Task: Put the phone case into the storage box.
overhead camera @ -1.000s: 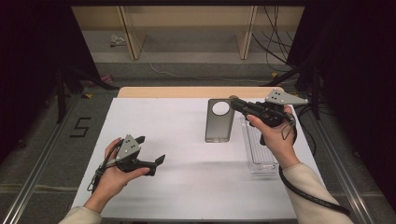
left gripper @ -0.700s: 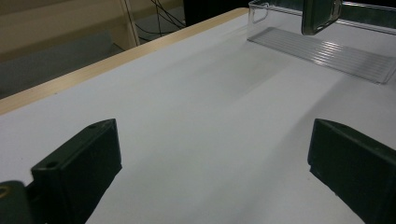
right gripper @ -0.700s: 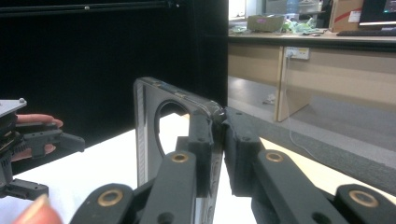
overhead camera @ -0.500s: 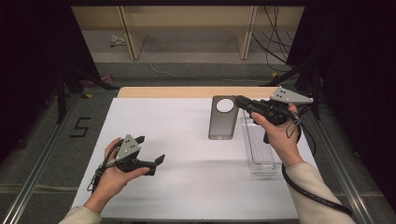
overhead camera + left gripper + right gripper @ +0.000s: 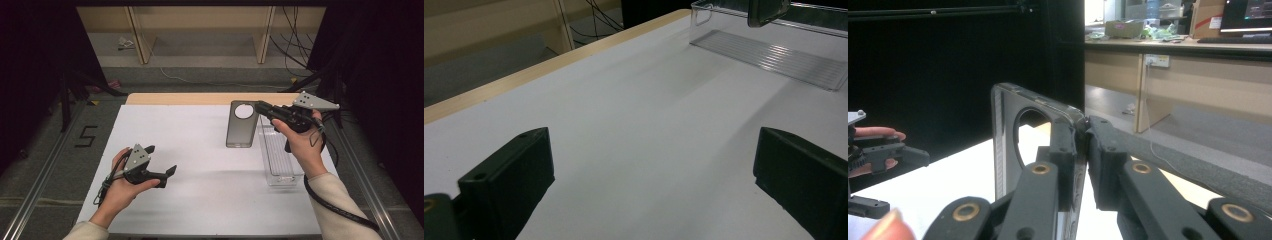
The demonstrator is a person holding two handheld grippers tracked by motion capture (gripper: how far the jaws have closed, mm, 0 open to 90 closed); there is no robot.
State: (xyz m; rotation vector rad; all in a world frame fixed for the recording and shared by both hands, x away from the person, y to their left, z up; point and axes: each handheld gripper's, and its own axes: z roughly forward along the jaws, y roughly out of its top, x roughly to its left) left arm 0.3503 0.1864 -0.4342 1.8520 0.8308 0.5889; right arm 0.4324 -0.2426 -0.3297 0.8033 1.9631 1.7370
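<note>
The grey phone case (image 5: 242,125) has been carried slightly toward the far edge of the table (image 5: 200,200) since the earlier frame. It is clamped at its top corner between the closed jaws of the right gripper (image 5: 261,107) and is held just beside the clear plastic tray (image 5: 280,160). The left gripper (image 5: 161,160) is held near the table's near-left area, jaws spread wide with nothing between them.

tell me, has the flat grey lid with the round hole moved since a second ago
Yes. The flat grey lid, gripped by the right gripper, shifted slightly toward the clear plastic bin and the table's far edge.
</note>
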